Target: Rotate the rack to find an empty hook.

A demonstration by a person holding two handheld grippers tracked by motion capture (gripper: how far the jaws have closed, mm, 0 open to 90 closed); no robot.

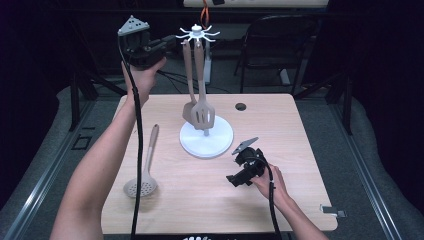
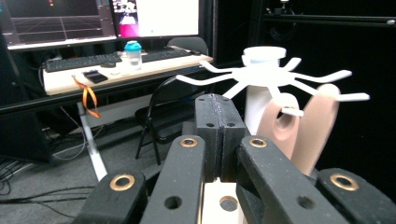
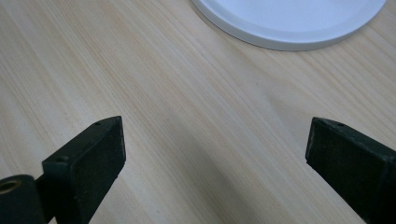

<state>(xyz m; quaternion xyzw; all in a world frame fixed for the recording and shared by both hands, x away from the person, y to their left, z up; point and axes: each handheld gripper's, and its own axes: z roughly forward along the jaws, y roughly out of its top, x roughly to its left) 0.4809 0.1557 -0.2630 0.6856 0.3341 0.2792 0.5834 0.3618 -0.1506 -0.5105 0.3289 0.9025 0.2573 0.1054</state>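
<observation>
High view: a white utensil rack (image 1: pixel 205 135) stands mid-desk, with a round flat base, a thin upright post and a ring of curved hook arms (image 1: pixel 197 33) at the top. Two beige utensils hang from the hooks, long axes near vertical, handles up and heads down just above the base: a solid spatula (image 1: pixel 189 107) and a slotted turner (image 1: pixel 204 114), overlapping side by side. A third beige piece, a perforated skimmer (image 1: pixel 144 170), lies flat on the desk (image 1: pixel 280 130) left of the rack, its handle pointing away from the person and its round head nearest. The left gripper (image 1: pixel 170 46) is held high beside the hook ring; the right gripper (image 1: pixel 235 179) sits low over the desk, right of the base. Left gripper view adds detail: its fingers (image 2: pixel 219 135) are pressed together with nothing between them, level with the hook arms, and both handle ends hang on hooks just behind. Right gripper view: fingers (image 3: pixel 93 158) wide apart over bare wood, the base rim at the top edge.
</observation>
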